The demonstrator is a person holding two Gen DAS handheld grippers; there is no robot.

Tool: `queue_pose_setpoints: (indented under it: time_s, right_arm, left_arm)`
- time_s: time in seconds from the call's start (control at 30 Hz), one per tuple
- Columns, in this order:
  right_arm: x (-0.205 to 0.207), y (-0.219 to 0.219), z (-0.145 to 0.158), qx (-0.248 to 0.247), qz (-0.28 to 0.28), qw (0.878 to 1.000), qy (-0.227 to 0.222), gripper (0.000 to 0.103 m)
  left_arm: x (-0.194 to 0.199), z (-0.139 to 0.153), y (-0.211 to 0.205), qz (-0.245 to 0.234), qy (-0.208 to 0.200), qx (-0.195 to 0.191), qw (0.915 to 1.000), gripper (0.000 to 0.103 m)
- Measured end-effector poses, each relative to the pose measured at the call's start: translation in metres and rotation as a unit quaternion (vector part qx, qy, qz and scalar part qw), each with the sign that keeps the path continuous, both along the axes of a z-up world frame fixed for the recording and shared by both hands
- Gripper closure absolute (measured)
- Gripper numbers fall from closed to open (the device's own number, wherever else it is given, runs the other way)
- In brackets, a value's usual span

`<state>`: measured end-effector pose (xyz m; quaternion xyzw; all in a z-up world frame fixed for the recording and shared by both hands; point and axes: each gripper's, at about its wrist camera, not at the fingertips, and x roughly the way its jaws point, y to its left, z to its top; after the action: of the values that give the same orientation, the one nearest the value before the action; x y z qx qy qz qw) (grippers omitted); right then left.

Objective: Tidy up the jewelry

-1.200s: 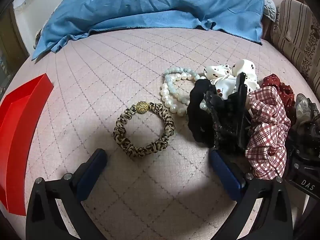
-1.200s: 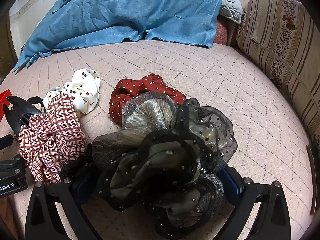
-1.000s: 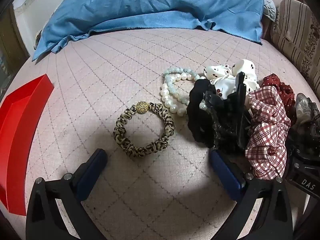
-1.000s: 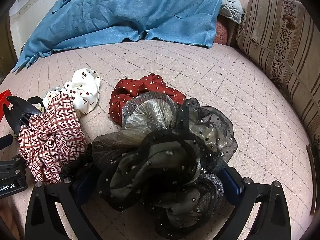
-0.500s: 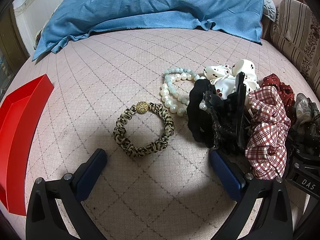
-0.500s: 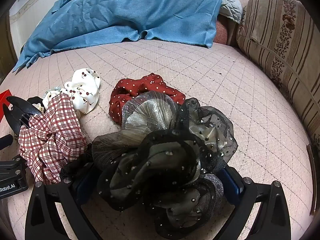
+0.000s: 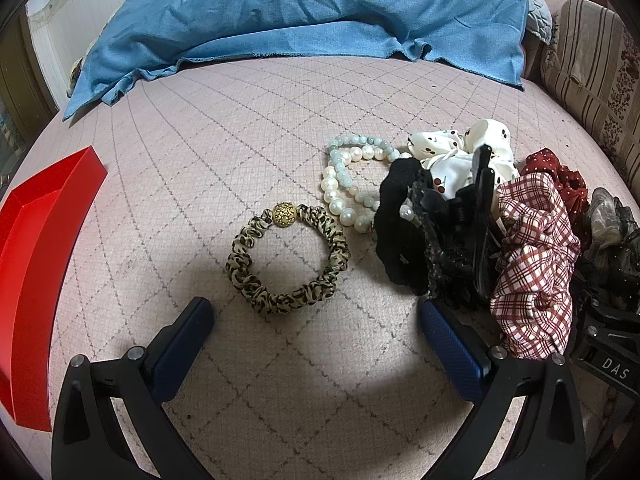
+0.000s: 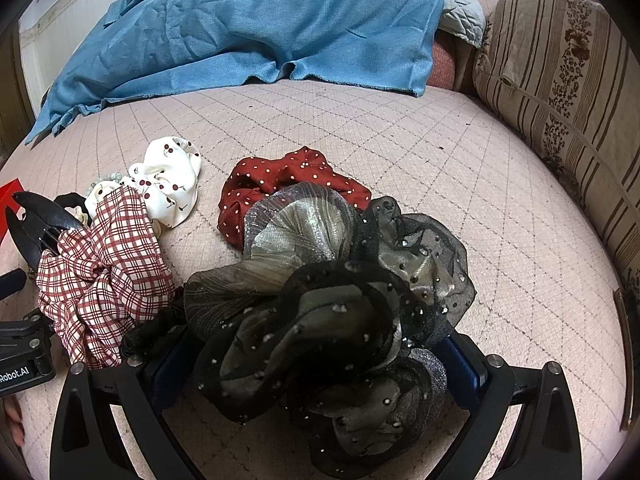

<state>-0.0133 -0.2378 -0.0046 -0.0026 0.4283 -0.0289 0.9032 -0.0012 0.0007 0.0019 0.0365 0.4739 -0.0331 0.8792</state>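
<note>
1. left gripper [image 7: 314, 322] hangs with fingers spread wide, nothing between them, just near of the leopard-print fabric scrunchie with a gold bead [image 7: 287, 256].
2. my read: pick it next. drop one finger inside the ring, one outside, pinch the near rim, then carry it left to the red plastic tray [image 7: 38, 256].
3. it lies flat and alone; pearl bead strands [image 7: 347, 188] sit just to its far right.
4. right gripper [image 8: 316, 364] has its fingers wide around a black and grey tulle scrunchie heap [image 8: 332, 312]; whether it grips, i cannot tell.

Pink quilted bed [image 7: 248, 112], blue blanket [image 7: 304, 12], striped cushion [image 8: 560, 80] alongside
</note>
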Motion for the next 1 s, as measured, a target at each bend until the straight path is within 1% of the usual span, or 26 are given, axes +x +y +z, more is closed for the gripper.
queue_pose_setpoints:
  time_s: [0.07,0.2,0.4,0.47,0.5,0.57,0.67,0.77,0.83,1.0]
  right_arm:
    - [-0.003,0.004,0.002,-0.001,0.000,1.000,0.001,0.000]
    - [0.002,-0.003,0.001,0.025,-0.005,1.000,0.007,0.000]
    - [0.003,0.000,0.000,0.020,-0.016,0.999,0.025,0.000]
    - [0.001,0.000,0.000,0.020,-0.017,0.999,0.024,0.000]
    - [0.000,0.001,0.001,0.017,-0.018,0.999,0.022,0.000]
    - [-0.003,0.002,0.001,0.014,-0.019,1.000,0.018,0.000]
    - [-0.007,0.002,0.002,0.017,-0.021,1.000,0.009,0.000]
    - [-0.012,0.002,0.005,0.018,-0.025,1.000,0.007,0.000]
    - [-0.018,0.001,0.007,0.019,-0.034,0.999,0.005,0.000]
    - [-0.049,0.000,0.014,0.041,-0.066,0.997,-0.012,0.000]
  left_arm:
    - [0.001,-0.001,-0.001,-0.003,0.004,0.005,1.0000,0.000]
    - [0.005,-0.001,-0.002,0.001,0.010,0.007,0.9999,0.000]
    - [0.005,-0.001,-0.003,0.010,0.016,0.013,0.9997,0.000]
    - [0.006,0.002,0.000,-0.001,0.032,0.005,0.9995,0.000]
    - [0.004,0.005,0.004,-0.006,0.042,-0.005,0.9991,0.000]
    - [-0.003,0.013,0.013,-0.001,0.049,-0.019,0.9986,0.000]
    - [-0.022,0.028,0.028,0.015,0.031,-0.019,0.9992,0.000]
    - [-0.040,0.039,0.038,0.016,0.011,0.000,0.9998,0.000]
    - [-0.052,0.047,0.044,0.021,-0.001,0.003,0.9998,0.000]
    - [-0.078,0.066,0.050,0.019,-0.034,0.003,0.9992,0.000]
